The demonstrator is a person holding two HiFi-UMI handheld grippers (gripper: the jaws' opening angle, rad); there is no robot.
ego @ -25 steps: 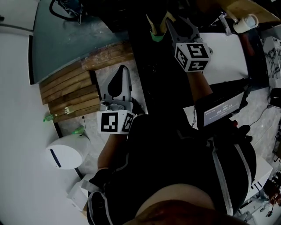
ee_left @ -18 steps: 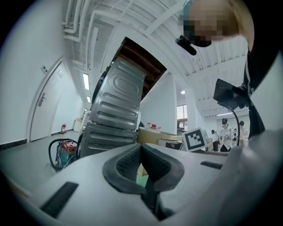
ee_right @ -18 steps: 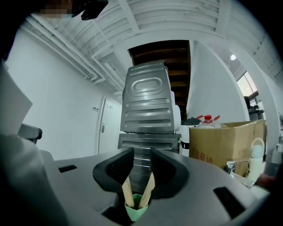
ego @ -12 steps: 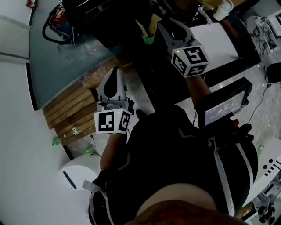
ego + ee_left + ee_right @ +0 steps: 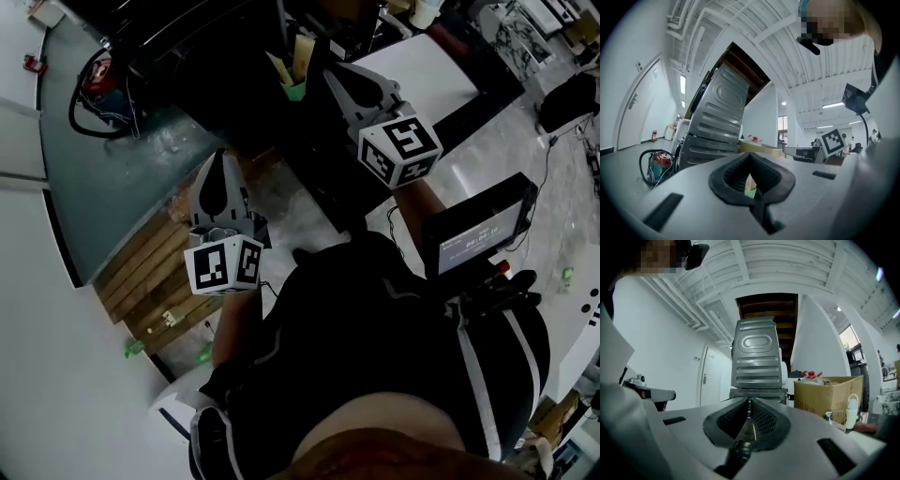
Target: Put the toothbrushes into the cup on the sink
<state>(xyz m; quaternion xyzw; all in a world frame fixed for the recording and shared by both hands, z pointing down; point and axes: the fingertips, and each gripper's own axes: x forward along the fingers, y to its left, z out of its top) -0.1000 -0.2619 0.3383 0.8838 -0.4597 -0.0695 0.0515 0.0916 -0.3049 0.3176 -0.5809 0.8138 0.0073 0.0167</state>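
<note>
The grey left gripper (image 5: 222, 164) and the grey right gripper (image 5: 335, 77) each have their jaws pressed together, with nothing between them. The small green plastic cup (image 5: 293, 90) stands ahead of them, close beside the right gripper's tip, with two pale handles (image 5: 302, 52) standing in it.

Between the shut pads of the left gripper (image 5: 749, 155), a green cup (image 5: 750, 191) shows only as a sliver; the pads hide the rest. In the head view, the pale sticks (image 5: 302, 52) in it, just left of the right gripper's (image 5: 335, 72) fingertips, are too small to identify. Beyond those fingertips, a white mug (image 5: 425, 11) is cut off by the top edge.
</note>
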